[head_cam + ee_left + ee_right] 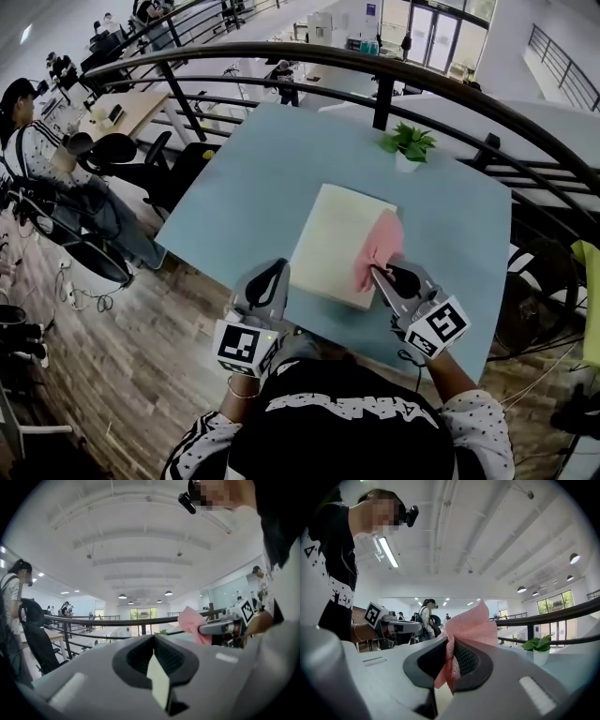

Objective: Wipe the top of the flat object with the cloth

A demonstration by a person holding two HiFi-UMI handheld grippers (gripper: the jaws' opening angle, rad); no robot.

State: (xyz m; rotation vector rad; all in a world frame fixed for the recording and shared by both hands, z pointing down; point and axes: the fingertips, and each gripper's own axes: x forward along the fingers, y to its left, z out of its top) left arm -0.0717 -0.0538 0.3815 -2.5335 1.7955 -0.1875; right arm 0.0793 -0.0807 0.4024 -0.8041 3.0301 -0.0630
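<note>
Right gripper view — fingers (474, 662) clamp pink cloth (471, 623).

Bright, even indoor light; strong fisheye distortion, dark vignetted corners.

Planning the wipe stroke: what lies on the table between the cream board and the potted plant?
Nothing: the head view shows only bare blue table between board and potted plant.
</note>
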